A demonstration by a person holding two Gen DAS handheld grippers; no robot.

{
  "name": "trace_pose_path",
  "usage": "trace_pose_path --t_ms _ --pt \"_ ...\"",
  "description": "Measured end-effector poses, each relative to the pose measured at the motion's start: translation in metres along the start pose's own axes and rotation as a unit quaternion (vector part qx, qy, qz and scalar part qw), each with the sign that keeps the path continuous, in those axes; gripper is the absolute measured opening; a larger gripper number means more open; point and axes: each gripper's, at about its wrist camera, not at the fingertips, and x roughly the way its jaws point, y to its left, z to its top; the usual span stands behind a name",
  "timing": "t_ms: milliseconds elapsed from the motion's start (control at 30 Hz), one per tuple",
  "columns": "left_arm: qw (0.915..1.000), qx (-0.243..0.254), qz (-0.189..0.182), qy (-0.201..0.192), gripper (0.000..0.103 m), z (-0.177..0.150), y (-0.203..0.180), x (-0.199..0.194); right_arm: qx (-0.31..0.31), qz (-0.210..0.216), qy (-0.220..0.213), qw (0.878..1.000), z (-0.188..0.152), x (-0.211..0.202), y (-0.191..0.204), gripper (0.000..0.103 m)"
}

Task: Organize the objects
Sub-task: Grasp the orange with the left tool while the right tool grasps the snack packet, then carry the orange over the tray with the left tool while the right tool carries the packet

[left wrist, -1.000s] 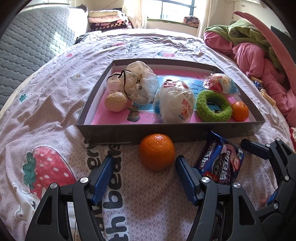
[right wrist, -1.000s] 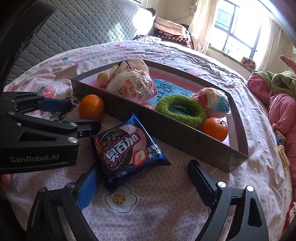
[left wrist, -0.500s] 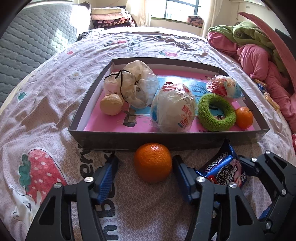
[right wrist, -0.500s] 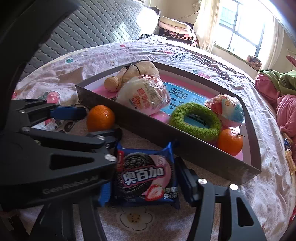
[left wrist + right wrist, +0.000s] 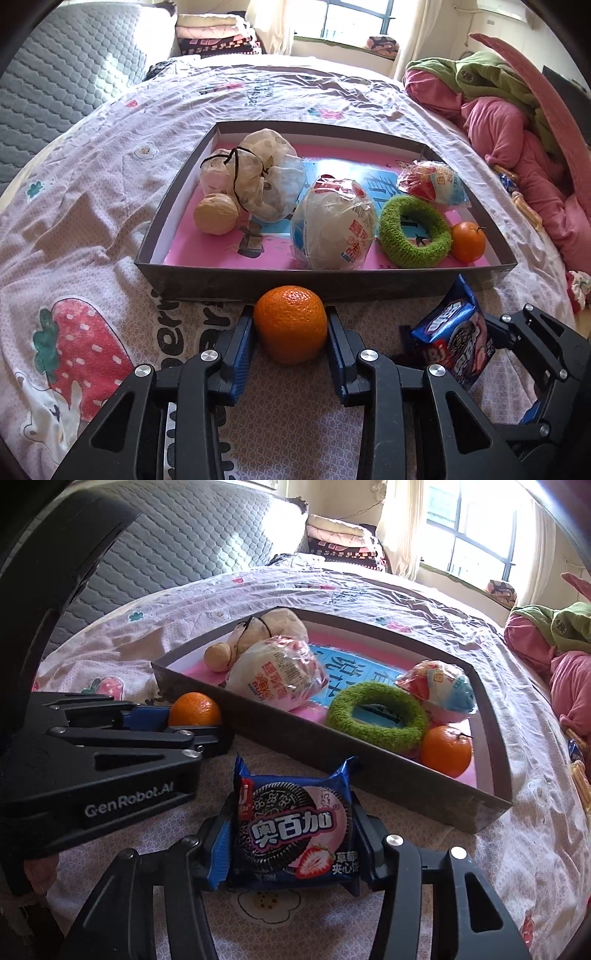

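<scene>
I've left gripper [image 5: 290, 332] just closed, pinching orange [image 5: 290, 323]; right gripper [image 5: 291, 834] clamping cookie packet [image 5: 293, 834]. Both beside tray [image 5: 295, 284], ready for lifting in.

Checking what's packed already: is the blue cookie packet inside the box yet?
No, the cookie packet lies on the bedsheet outside the box, between the right gripper pads.

Orange mandarin [image 5: 290, 324]; blue/pink cookie pack [image 5: 293, 834]; green ring [image 5: 414, 231]; grey box [image 5: 295, 284] w/ pink lining; strawberry-print bedsheet [image 5: 74, 229].
</scene>
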Motion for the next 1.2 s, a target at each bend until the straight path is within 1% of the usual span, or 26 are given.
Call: trace_pose_path --t_ms 300,567,733,867,1067,1200 --pt "0.9994 0.011 -0.002 -0.032 0.036 0.003 -0.001 -0.025 0.023 -0.013 -0.041 0.999 0.012 -0.023 -0.011 0.054" --pt "0.9973 0.016 0.023 -0.068 0.036 0.015 0.007 -0.042 0.033 -0.029 -0.079 0.996 0.026 -0.042 -0.019 0.054" --pt "0.9965 0.007 0.026 -0.079 0.036 0.026 0.014 -0.047 0.046 -0.034 -0.107 0.993 0.038 -0.054 -0.026 0.054" --pt "0.9948 0.007 0.038 -0.094 0.036 0.035 0.018 -0.052 0.051 -0.039 -0.124 0.99 0.046 -0.063 -0.031 0.054" --pt "0.9934 0.008 0.038 -0.108 0.036 0.049 0.017 -0.056 0.058 -0.048 -0.146 0.986 0.058 -0.07 -0.038 0.054" --pt "0.9932 0.007 0.038 -0.11 0.036 0.06 0.017 -0.055 0.061 -0.05 -0.153 0.985 0.068 -0.071 -0.044 0.054"
